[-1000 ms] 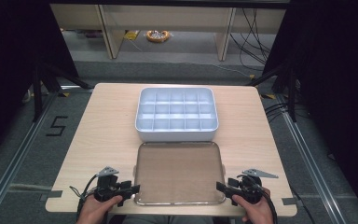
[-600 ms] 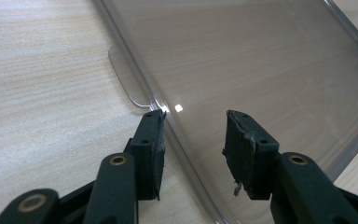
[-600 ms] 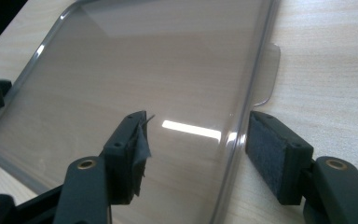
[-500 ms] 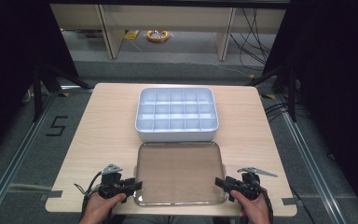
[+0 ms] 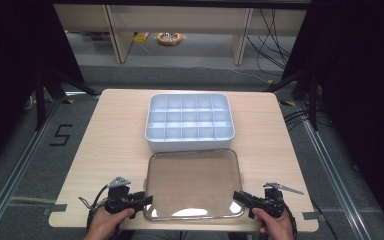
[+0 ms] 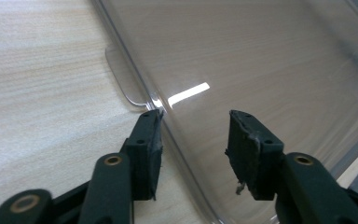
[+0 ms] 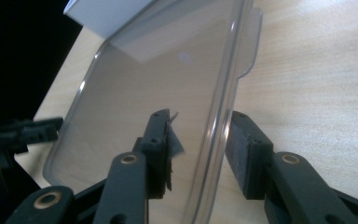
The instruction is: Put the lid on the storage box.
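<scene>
A light wooden table (image 5: pixel 110 145) fills the frame's centre. Above centre sits a white compartment tray (image 5: pixel 189 121), long axis left–right. Just below it, touching, lies a clear lid (image 5: pixel 194 183), flat, long axis also left–right. At lower left the left gripper (image 5: pixel 141 201) straddles the lid's edge with jaws spread; at lower right the right gripper (image 5: pixel 241 196) does likewise — 2 jaws apart.
</scene>
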A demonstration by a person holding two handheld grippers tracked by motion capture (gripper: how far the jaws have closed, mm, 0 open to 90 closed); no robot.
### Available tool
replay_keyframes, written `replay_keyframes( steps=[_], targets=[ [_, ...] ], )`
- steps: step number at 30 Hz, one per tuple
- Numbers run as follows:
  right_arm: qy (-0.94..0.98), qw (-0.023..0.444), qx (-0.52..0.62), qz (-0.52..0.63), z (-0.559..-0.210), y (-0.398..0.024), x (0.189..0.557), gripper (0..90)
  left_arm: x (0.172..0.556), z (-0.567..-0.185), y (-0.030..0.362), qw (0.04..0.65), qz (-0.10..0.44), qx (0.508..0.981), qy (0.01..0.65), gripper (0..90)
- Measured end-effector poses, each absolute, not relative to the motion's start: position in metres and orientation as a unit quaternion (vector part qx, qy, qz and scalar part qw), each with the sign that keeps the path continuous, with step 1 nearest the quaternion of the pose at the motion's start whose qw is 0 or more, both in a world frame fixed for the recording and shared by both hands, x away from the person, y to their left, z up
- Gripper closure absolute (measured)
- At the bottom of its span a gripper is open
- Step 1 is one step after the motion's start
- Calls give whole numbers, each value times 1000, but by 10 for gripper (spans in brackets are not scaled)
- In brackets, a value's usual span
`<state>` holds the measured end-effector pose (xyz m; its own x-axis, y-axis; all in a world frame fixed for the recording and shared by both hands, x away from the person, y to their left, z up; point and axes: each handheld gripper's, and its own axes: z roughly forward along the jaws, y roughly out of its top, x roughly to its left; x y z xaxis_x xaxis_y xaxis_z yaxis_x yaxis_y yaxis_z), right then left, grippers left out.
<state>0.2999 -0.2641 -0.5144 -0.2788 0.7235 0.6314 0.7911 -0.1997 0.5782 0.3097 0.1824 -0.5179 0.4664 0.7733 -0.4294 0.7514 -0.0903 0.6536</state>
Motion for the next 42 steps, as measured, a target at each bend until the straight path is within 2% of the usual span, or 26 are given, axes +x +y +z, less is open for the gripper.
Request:
replay_keyframes(
  steps=[5, 8, 11, 16, 17, 18, 19, 20, 21, 23, 25, 26, 29, 35, 36, 39, 42],
  targets=[
    [-663, -2, -542, -516, -506, -268, 294, 628, 310, -518, 183, 441, -1, 735, 516, 451],
    [-665, 5, -534, -522, -500, -267, 291, 629, 310, -518, 182, 444, -8, 729, 520, 408],
    [-680, -14, -514, -523, -496, -267, 289, 632, 312, -518, 182, 446, -6, 726, 523, 353],
    [-688, -21, -494, -531, -489, -267, 281, 656, 313, -518, 182, 455, -17, 713, 533, 331],
    [-683, -7, -503, -530, -488, -265, 278, 662, 313, -518, 182, 455, -19, 714, 532, 331],
    [-694, -23, -482, -534, -491, -267, 280, 666, 313, -518, 182, 454, -22, 716, 529, 331],
    [-692, -17, -485, -535, -490, -265, 277, 670, 313, -518, 182, 454, -24, 716, 530, 332],
    [-701, -31, -470, -536, -492, -266, 280, 671, 312, -518, 182, 452, -20, 716, 532, 349],
    [-701, -31, -470, -536, -492, -266, 280, 671, 312, -518, 182, 452, -20, 716, 532, 390],
    [-698, -31, -485, -525, -492, -267, 280, 669, 313, -520, 186, 463, -53, 700, 541, 463],
    [-694, -31, -490, -526, -496, -271, 283, 670, 313, -519, 190, 460, -53, 710, 530, 530],
    [-686, -20, -511, -518, -495, -270, 281, 670, 312, -517, 187, 461, -41, 711, 529, 529],
    [-698, -41, -503, -508, -500, -269, 284, 671, 309, -511, 185, 464, -9, 724, 511, 537],
    [-697, -40, -507, -505, -499, -269, 284, 686, 308, -506, 185, 465, 4, 729, 502, 566],
    [-687, -22, -529, -497, -498, -267, 281, 688, 308, -506, 185, 465, 4, 729, 502, 567],
    [-696, -44, -511, -503, -500, -269, 284, 693, 308, -503, 184, 461, 13, 736, 496, 571],
    [-683, -35, -525, -508, -495, -267, 284, 705, 309, -497, 185, 465, 22, 735, 493, 584]
  ],
)
